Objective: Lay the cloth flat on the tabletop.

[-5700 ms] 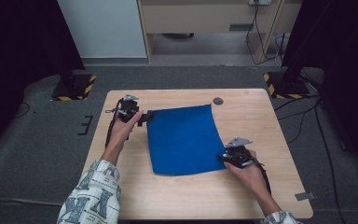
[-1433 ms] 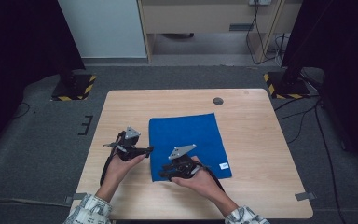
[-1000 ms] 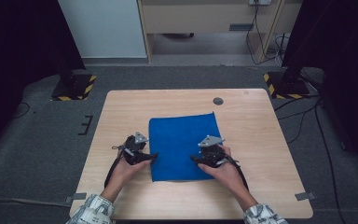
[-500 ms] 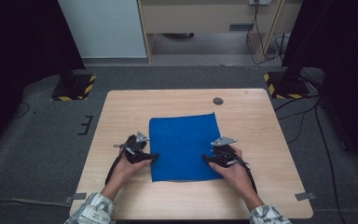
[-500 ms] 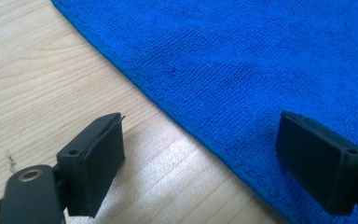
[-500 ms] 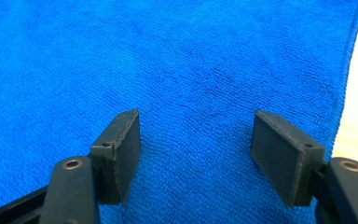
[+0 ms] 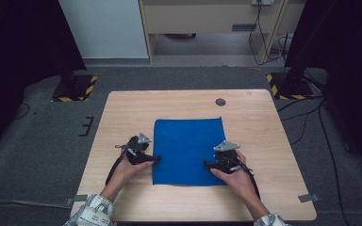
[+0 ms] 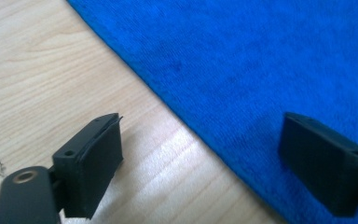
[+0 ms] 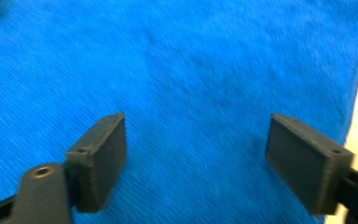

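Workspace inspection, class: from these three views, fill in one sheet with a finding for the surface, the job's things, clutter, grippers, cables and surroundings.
Surface: wooden table, pale, with a dark round disc near its far edge.
Job's things: blue cloth, folded to a rectangle, lying flat at mid-table.
Clutter: nothing seen.
Grippers: left gripper at the cloth's left edge, jaws wide, one over wood and one over cloth; right gripper over the cloth's right part, jaws just opened, nothing between them.
Cables: one trails from each gripper toward the person; more lie on the floor at right.
Surroundings: grey carpet, striped stand bases, a cabinet behind.
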Available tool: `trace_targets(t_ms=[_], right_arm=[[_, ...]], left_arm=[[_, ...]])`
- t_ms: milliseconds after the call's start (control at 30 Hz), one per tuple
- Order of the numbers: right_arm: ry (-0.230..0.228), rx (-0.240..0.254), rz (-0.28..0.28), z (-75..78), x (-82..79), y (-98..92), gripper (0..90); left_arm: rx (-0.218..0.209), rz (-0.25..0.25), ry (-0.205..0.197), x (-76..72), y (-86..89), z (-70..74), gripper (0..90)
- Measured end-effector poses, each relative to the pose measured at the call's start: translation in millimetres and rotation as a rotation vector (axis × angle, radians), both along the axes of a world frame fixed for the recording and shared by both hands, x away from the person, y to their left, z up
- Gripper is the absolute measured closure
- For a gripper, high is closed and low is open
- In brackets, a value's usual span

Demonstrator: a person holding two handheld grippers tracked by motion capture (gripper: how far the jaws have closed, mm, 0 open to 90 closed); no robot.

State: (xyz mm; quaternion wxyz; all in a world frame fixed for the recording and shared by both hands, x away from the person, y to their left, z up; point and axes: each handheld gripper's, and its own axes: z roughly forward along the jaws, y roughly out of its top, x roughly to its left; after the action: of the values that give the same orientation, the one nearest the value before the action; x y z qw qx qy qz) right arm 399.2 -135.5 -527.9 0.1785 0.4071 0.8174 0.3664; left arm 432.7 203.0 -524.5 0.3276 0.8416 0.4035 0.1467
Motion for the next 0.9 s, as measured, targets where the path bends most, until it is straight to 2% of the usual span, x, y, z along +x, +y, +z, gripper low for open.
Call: trace_targets(t_ms=[67, 233, 533, 733, 800, 900], right_arm=[[-0.003, 0.009, 0.011, 3.2, 2.2, 3.9, 15.8], [-0.009, 0.018, 0.031, 10.6, 7.7, 15.5, 13.1], [-0.026, 0.019, 0.114, 21.0, 7.4, 43.1, 11.2], [-0.022, 0.021, 0.162, 25.8, 6.2, 60.4, 10.9], [-0.017, 0.025, 0.178, 27.4, 5.6, 67.1, 14.1], [-0.009, 0.028, 0.213, 29.6, 2.8, 80.6, 16.1]], left_arm=[[-0.017, -0.002, -0.018, 2.1, 0.0, 4.8, 9.6], [-0.046, -0.014, -0.027, 8.8, -0.7, 16.0, 7.4], [-0.055, -0.001, -0.040, 19.3, 0.8, 25.5, 6.2], [-0.052, 0.000, -0.059, 26.2, 2.4, 35.6, 6.2], [-0.038, 0.007, -0.058, 30.2, 3.8, 39.2, 6.3], [-0.045, 0.018, -0.068, 36.0, 6.8, 43.9, 6.8]])
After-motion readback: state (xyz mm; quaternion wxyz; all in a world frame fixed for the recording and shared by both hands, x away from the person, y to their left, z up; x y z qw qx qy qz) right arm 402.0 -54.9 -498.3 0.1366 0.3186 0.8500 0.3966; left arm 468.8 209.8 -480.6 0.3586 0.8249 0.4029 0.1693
